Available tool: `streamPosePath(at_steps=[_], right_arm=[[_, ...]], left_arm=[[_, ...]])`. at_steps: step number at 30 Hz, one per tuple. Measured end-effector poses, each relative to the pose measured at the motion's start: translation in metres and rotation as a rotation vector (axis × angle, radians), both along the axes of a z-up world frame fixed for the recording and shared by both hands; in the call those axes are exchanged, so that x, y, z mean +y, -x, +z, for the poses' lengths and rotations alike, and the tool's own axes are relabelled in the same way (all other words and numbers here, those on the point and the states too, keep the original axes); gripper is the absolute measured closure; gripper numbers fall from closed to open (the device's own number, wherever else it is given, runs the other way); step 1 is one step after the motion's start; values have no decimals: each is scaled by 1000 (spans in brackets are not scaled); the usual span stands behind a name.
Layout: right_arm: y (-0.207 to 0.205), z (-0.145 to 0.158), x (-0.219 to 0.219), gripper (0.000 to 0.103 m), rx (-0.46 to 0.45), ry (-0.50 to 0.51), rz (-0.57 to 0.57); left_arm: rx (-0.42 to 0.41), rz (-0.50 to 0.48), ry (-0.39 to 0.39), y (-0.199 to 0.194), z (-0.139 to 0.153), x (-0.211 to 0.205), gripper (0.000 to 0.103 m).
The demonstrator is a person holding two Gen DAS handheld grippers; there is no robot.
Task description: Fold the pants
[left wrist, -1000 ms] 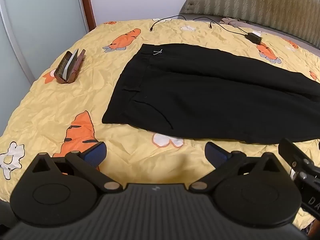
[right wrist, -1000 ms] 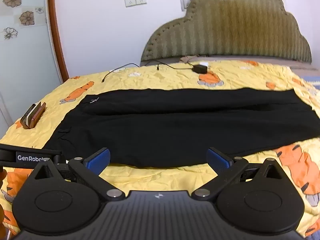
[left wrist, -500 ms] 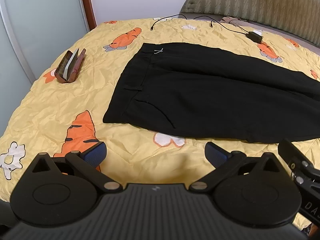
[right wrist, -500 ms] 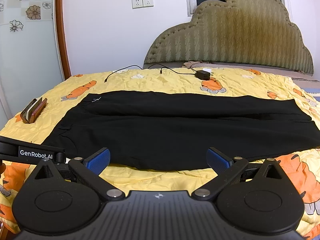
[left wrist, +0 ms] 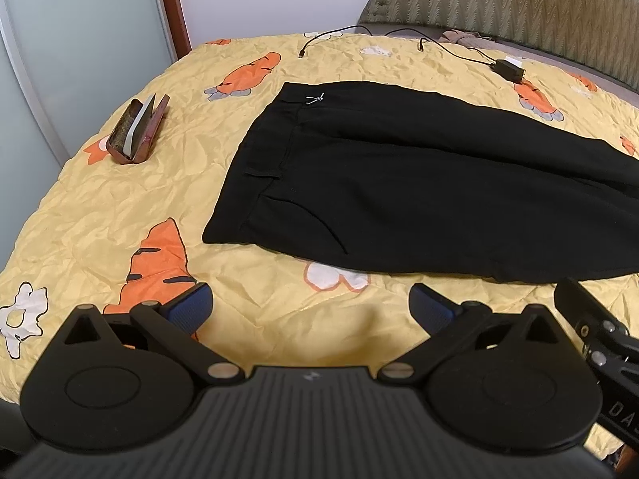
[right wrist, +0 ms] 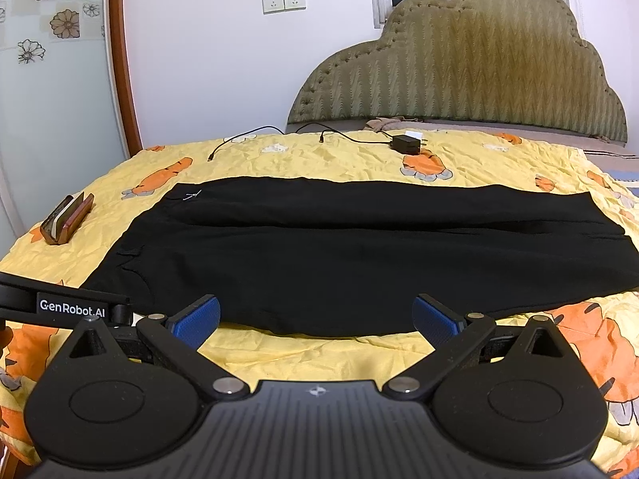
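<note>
Black pants [left wrist: 399,175] lie flat on the yellow carrot-print bedspread [left wrist: 100,207], folded lengthwise, waistband to the left and legs running right. They also show in the right wrist view [right wrist: 339,247]. My left gripper [left wrist: 310,303] is open and empty, above the bedspread just short of the pants' near edge by the waist. My right gripper [right wrist: 316,315] is open and empty, near the middle of the pants' near edge. Part of the left gripper's body [right wrist: 72,303] shows at the left of the right wrist view.
A brown case [left wrist: 137,129] lies left of the waistband. A black charger [right wrist: 405,144] with cables lies at the far side of the bed. A padded headboard [right wrist: 459,64] stands behind, and a glass door [left wrist: 60,60] at the left.
The right wrist view has tilted upward, showing more wall and headboard. The left gripper has barely shifted. Both stay open and the pants have not moved.
</note>
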State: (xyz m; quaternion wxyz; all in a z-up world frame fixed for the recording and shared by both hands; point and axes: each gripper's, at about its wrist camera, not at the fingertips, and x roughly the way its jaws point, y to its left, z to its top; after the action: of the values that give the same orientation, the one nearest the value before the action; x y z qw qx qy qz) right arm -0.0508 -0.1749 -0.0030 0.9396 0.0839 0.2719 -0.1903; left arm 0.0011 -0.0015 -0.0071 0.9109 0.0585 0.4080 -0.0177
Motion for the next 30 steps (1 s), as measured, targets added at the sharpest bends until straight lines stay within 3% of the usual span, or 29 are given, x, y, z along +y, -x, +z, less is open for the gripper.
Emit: streamPosePath(at_steps=[30], right_arm=[[0, -2, 4, 0, 1, -2, -5]], left_arm=[[1, -1, 1, 0, 0, 2, 0]])
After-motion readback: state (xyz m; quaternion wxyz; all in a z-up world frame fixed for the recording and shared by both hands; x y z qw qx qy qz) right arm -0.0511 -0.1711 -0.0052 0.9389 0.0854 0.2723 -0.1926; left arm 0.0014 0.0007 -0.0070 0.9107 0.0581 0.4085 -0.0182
